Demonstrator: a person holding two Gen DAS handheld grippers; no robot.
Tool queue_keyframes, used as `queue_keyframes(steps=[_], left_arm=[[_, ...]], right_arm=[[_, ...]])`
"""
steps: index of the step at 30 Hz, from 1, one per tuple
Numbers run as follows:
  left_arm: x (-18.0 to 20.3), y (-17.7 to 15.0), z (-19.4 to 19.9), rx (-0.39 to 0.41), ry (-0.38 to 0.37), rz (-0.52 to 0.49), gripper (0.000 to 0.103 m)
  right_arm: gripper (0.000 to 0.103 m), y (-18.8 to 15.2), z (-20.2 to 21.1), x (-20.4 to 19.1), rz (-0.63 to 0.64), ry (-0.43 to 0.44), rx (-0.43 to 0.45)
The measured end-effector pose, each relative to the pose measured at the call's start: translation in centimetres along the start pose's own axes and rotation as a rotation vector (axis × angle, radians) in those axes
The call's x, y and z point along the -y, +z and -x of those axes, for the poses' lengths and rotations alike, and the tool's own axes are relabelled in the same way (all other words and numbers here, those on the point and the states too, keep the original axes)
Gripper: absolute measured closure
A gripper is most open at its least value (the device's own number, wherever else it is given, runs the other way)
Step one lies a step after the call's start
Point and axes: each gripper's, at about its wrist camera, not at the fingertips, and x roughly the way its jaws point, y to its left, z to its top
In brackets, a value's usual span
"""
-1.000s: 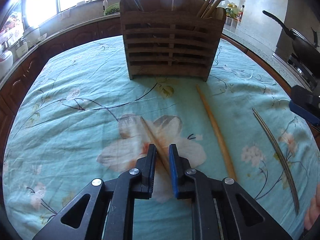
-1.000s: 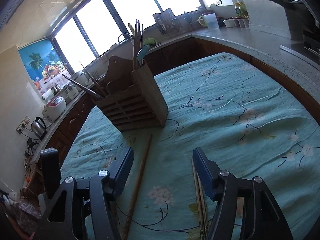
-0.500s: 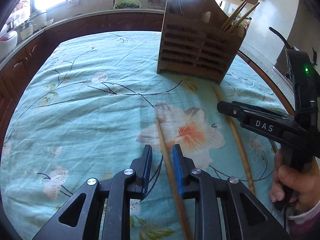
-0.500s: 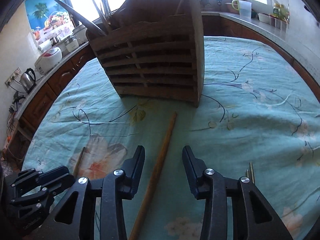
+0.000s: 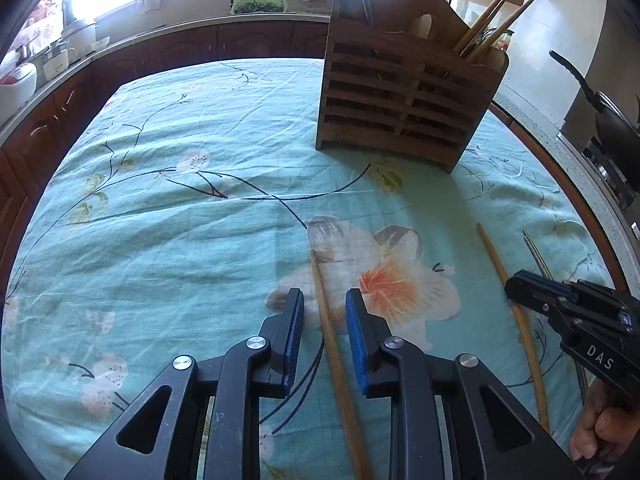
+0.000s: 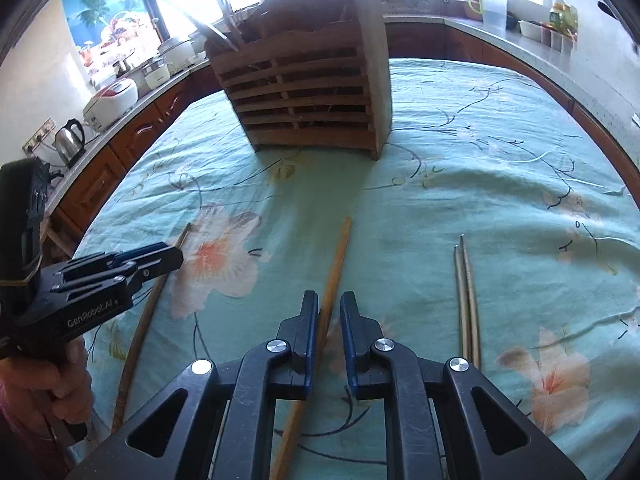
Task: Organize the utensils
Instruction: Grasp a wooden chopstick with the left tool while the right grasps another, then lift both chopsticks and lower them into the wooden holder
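A slatted wooden utensil holder (image 5: 400, 92) (image 6: 308, 96) stands at the back of the table with chopsticks in it. My left gripper (image 5: 324, 312) is low over a wooden chopstick (image 5: 316, 276) that lies on the cloth between its blue pads, which do not press it. My right gripper (image 6: 329, 308) straddles a second wooden chopstick (image 6: 338, 252). Its jaws are closing, with a gap still showing on the right side. A pair of metal chopsticks (image 6: 466, 288) lies to its right. Each gripper shows in the other's view: right gripper (image 5: 520, 292), left gripper (image 6: 160, 256).
A teal flowered tablecloth (image 5: 180, 220) covers the round table. A curved counter runs behind it with a kettle (image 6: 70, 142) and rice cookers on the left. A dark pan (image 5: 600, 112) sits on the stove at the right. A hand (image 6: 60, 384) holds the left gripper.
My left gripper's jaws have spread a little around the first chopstick. My right gripper has swung over and come down on the second wooden chopstick, and its jaws have narrowed a lot.
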Motion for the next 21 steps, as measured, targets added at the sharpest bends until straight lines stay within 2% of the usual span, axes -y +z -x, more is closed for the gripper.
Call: queue_keyframes(steps=[3, 11, 13, 14, 15, 16, 21], left_arm=[[0.3, 0.4, -0.4, -0.011, 0.017, -0.005, 0.081], [1.9, 0.8, -1.4, 0.008, 0.08, -0.059, 0.083], [2.0, 0.7, -1.4, 0.012, 0.072, -0.07, 0.087], [1.9, 0.7, -1.4, 0.013, 0.065, -0.069, 0.094], [1.8, 0.7, -1.5, 0.011, 0.059, -0.065, 0.098], [1.6, 0.8, -1.4, 0.008, 0.05, -0.057, 0.098], [0.4, 0.5, -0.3, 0.004, -0.017, 0.001, 0.1]], right_arm=[[0.085, 1.0, -0.9, 0.0, -0.035, -0.012, 0.007], [0.082, 2.6, -2.5, -1.2, -0.003, -0.075, 0.023], [0.082, 2.6, -2.6, -1.7, 0.029, -0.101, 0.022], [0.082, 2.7, -2.7, -1.7, 0.037, -0.103, 0.022], [0.088, 2.7, -2.7, -1.6, 0.037, -0.096, 0.021], [0.097, 2.8, -2.7, -1.5, 0.032, -0.092, 0.019], [0.098, 2.6, -1.7, -0.8, -0.023, -0.018, 0.028]])
